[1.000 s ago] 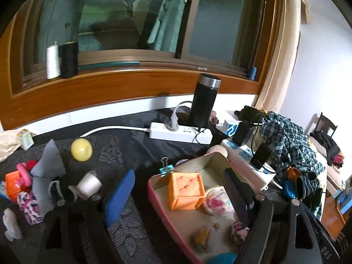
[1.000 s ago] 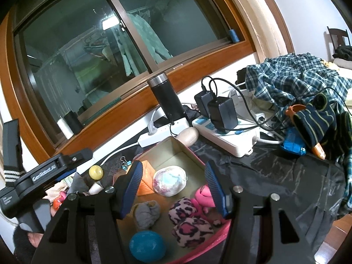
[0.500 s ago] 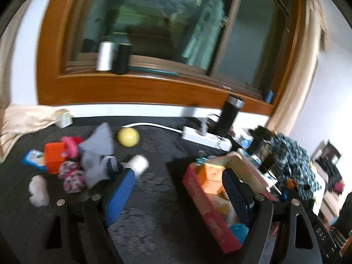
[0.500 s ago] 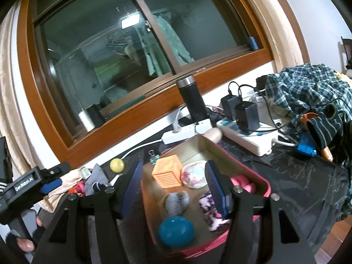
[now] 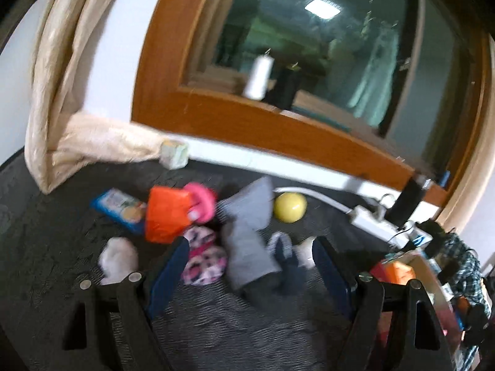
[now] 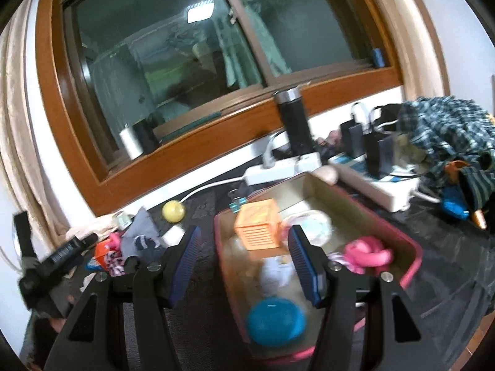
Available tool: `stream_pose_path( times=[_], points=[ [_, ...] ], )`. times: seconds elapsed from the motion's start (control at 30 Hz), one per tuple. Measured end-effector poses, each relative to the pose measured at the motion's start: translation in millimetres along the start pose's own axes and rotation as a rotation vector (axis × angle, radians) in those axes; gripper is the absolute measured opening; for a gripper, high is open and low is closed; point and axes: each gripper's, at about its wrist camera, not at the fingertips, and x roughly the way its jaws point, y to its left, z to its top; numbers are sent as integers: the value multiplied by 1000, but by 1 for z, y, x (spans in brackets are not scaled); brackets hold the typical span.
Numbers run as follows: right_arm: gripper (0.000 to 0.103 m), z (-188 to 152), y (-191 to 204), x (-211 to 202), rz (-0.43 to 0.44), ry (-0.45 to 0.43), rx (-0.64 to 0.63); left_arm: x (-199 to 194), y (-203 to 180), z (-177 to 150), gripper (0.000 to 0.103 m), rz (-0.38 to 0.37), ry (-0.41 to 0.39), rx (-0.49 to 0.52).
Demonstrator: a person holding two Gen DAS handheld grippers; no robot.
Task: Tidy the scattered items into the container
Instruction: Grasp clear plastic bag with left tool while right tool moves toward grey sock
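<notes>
My left gripper is open and empty, facing a pile of scattered items on the dark table: a grey sock, a pink patterned sock, an orange block, a pink ring, a yellow ball, a white plush and a blue packet. My right gripper is open and empty above the red-rimmed box, which holds an orange cube, a blue ball, a pink toy and a pale ball.
A black flask and white power strips with black chargers stand behind the box. A plaid cloth lies at the right. A cream curtain hangs at the left. The other gripper shows at the left.
My left gripper has swung left, away from the box, and now faces the pile of scattered items. My right gripper has pulled back and up from the box.
</notes>
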Motion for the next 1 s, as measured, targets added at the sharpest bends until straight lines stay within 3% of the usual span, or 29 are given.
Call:
stream_pose_path(
  times=[0.2, 0.33, 0.47, 0.7, 0.83, 1.0],
  points=[
    [63, 13, 59, 12, 100, 117, -119, 4, 43, 12, 83, 47, 39, -139],
    [66, -5, 70, 4, 122, 131, -125, -11, 50, 18, 83, 14, 31, -173],
    [66, -27, 77, 6, 119, 136, -96, -32, 55, 27, 83, -27, 24, -97],
    [66, -32, 124, 35, 188, 228, -87, -50, 117, 51, 83, 73, 80, 59],
    [66, -32, 150, 49, 196, 254, -105, -40, 137, 51, 83, 65, 126, 96],
    [67, -38, 167, 71, 187, 290, -122, 5, 129, 25, 83, 46, 273, 164]
  ],
)
